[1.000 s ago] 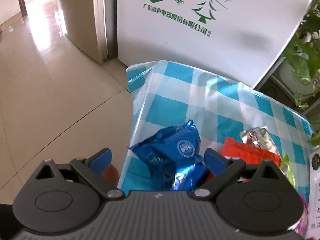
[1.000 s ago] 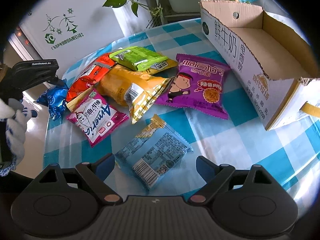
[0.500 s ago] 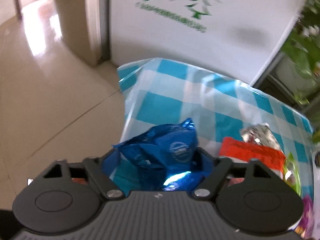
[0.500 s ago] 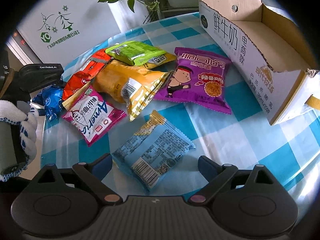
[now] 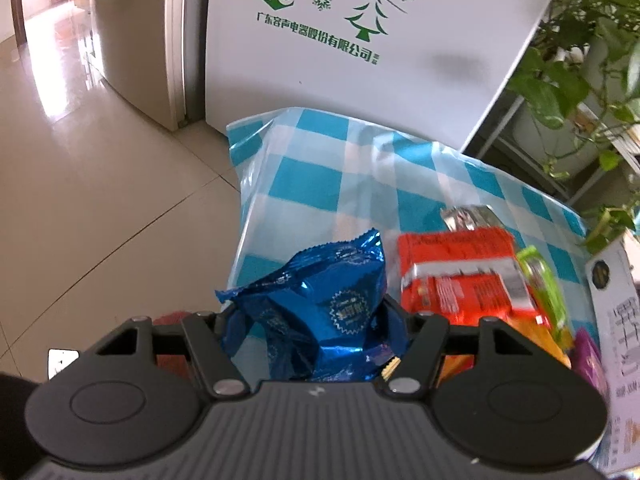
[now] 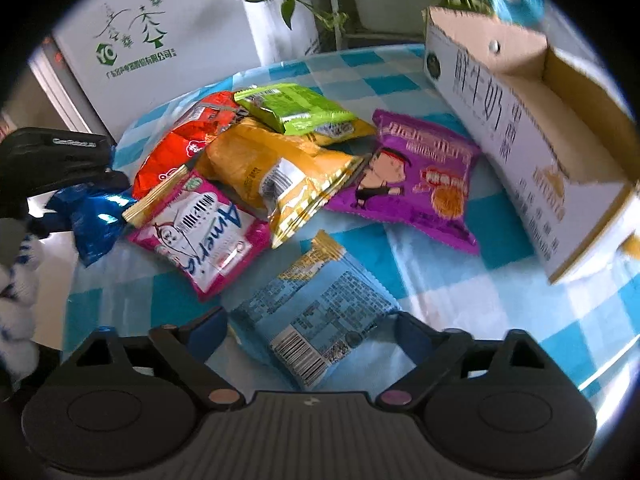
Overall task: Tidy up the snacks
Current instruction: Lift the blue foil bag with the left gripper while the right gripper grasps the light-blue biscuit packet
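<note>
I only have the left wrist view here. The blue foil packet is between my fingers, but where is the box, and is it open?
Observer: The cardboard box sits at the table's far right, top open, nothing visible inside.
Operator: What's the right gripper doing?
Observer: The right gripper is open, over the light blue packet.
Operator: Anything between my blue foil packet and that box?
Observer: Yes, the pink packet, yellow bag and purple packet.
</note>
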The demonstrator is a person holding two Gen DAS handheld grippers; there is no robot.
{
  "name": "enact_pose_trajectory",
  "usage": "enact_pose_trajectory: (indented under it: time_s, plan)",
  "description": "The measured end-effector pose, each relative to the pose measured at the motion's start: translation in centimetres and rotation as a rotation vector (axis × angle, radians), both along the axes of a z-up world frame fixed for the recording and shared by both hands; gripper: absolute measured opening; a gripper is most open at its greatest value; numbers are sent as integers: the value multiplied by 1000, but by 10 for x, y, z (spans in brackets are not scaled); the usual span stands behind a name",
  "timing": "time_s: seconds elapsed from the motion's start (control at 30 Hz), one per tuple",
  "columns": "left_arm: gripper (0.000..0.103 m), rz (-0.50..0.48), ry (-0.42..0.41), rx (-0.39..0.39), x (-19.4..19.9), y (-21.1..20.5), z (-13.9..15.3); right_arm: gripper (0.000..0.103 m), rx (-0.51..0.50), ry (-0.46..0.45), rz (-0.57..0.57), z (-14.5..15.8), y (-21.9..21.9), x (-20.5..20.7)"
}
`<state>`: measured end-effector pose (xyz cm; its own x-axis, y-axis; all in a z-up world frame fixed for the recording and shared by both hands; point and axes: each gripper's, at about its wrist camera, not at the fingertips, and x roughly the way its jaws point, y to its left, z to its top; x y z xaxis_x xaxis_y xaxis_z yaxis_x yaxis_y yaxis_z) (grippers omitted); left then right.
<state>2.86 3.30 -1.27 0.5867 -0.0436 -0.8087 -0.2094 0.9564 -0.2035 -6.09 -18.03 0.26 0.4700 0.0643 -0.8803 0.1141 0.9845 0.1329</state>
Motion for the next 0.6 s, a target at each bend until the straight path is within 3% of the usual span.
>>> enact_pose_trajectory:
  time_s: [0.13,0.3,0.43,0.53,0.6]
  plan:
    - [66,-21,-15,-9,-21,-1,5,65,21,-23,4,3,-4,-2]
    - [66,-72,-26,-14,-39,-8,10,52,68,-30,-20,6,-19,-6]
    - [65,-99,-29,-11,-53,-12,12,33,83,-28,-30,9,-28,-9]
    - [65,-114,-34,-7,-62,-14,13,34,100,-12,-46,10,-35,-15]
    - [66,-120,-36,-8,-66,-15,15,43,130,-7,-84,11,-43,-18]
